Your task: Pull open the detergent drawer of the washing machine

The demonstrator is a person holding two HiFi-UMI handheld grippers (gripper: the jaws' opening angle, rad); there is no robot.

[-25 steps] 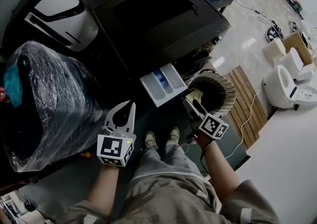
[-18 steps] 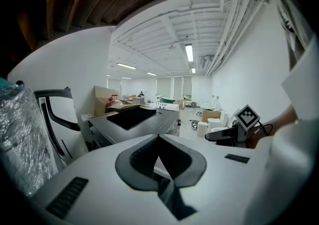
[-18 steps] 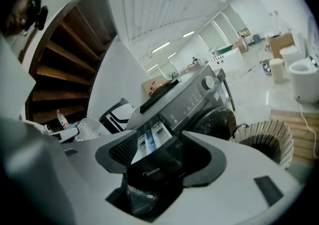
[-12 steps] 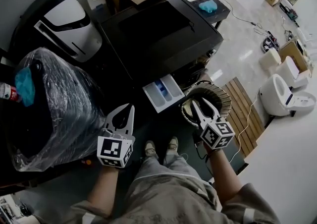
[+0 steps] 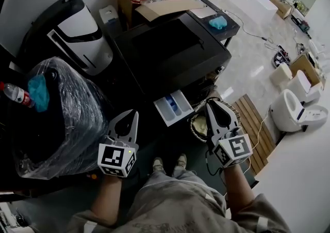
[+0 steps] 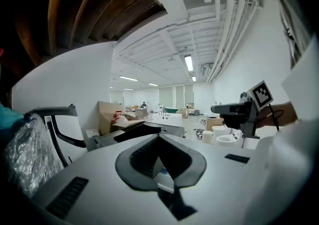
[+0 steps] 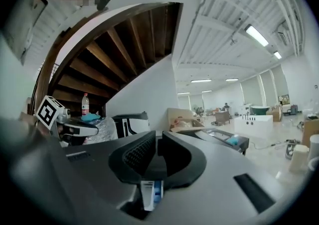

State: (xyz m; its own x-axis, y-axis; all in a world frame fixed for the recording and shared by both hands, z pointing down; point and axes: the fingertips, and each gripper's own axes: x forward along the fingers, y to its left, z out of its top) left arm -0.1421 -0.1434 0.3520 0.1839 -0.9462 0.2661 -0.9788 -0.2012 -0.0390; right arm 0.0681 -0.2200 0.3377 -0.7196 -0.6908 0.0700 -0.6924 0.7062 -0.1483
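The detergent drawer (image 5: 174,107) stands pulled out from the front of the dark washing machine (image 5: 170,51), compartments exposed, so the task is judged complete. The left gripper (image 5: 135,114) has its jaws pressed together on nothing. The right gripper (image 5: 209,104) has just been closing its jaws, which now meet empty, apart from the drawer. Risk: the projecting drawer lies just ahead of the person's legs (image 5: 165,196) and between the grippers, so a careless step or swing could knock it, strain its runner or push it shut.
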